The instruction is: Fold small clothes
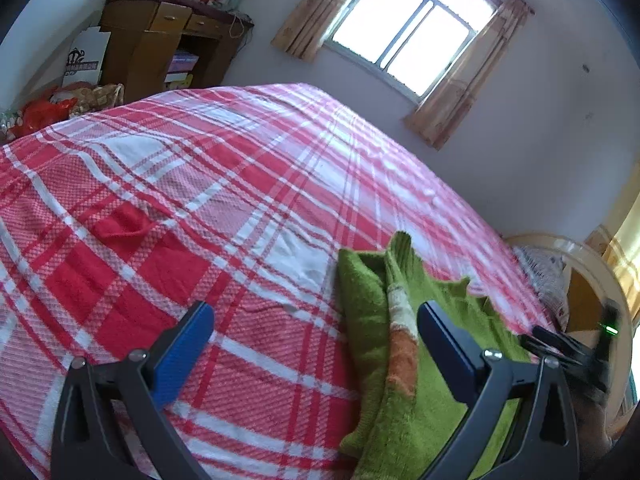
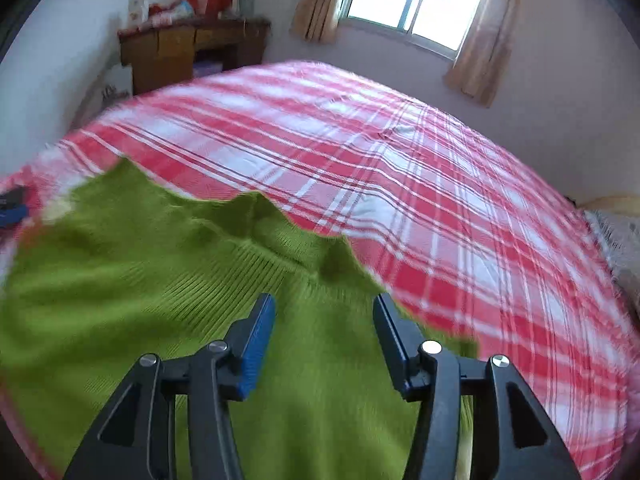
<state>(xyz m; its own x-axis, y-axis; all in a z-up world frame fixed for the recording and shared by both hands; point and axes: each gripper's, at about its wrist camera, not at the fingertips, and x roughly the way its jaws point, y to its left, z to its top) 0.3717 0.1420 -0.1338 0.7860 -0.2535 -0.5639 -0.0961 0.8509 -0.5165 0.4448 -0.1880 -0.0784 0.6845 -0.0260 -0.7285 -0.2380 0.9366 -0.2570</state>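
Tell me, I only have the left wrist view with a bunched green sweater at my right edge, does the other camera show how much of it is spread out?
Observer: Yes. In the right wrist view the green sweater lies spread wide over the plaid bedspread, its ribbed band running across ahead of the fingers.
Operator: Is the right gripper holding it?
Observer: No. The right gripper is open above the knit, with nothing between its jaws.
Operator: Can it see my gripper?
Observer: Just a blue pad of the left gripper at the far left edge, beside the sweater's left end.
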